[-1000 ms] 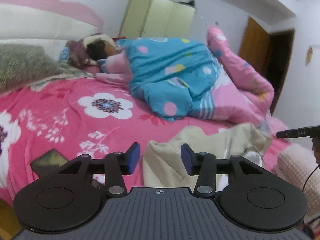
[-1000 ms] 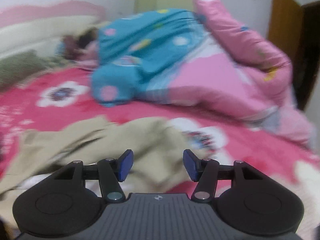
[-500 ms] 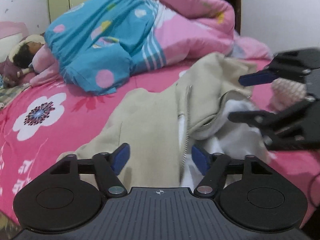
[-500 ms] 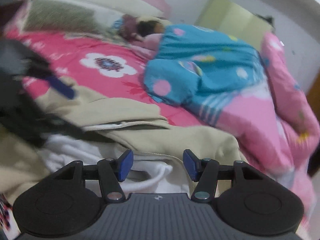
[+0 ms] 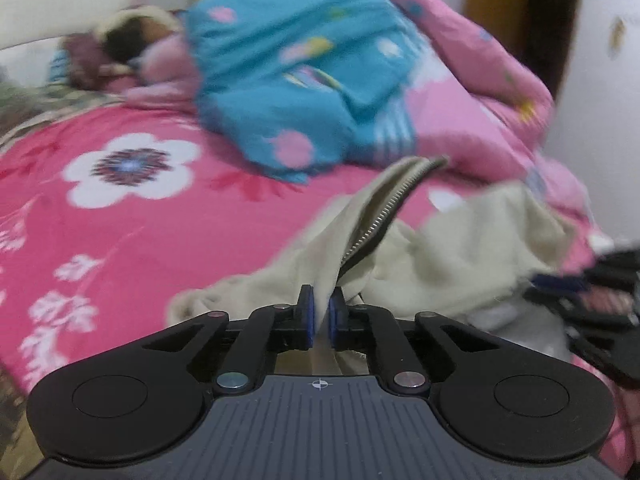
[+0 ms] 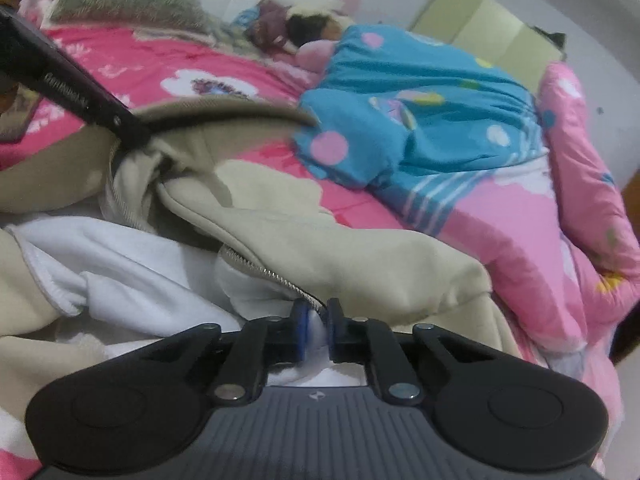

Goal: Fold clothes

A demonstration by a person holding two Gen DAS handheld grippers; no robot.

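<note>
A beige zip-up jacket point(image 5: 460, 248) with white fleece lining lies crumpled on the pink flowered bed. My left gripper point(image 5: 321, 316) is shut on its beige front edge, just below the metal zipper point(image 5: 384, 212), which rises up from the pinch. In the right wrist view the same jacket point(image 6: 340, 240) fills the foreground, and my right gripper point(image 6: 316, 330) is shut on the zipper hem where the white lining point(image 6: 120, 260) meets it. The left gripper's black arm point(image 6: 68, 88) shows at upper left, holding the other front edge. The right gripper point(image 5: 592, 292) appears blurred at the left view's right edge.
A blue and pink quilt point(image 5: 304, 80) is heaped across the back of the bed point(image 5: 120, 220), with a person lying under it, head on the pillows point(image 6: 312, 28). A pale green wardrobe point(image 6: 488, 28) and a doorway point(image 5: 548, 32) stand behind. Pink bedsheet lies free to the left.
Both grippers were open half a second ago and have now shut on the jacket's two front edges. The left gripper has lifted its edge, so the zipper line stands up.
</note>
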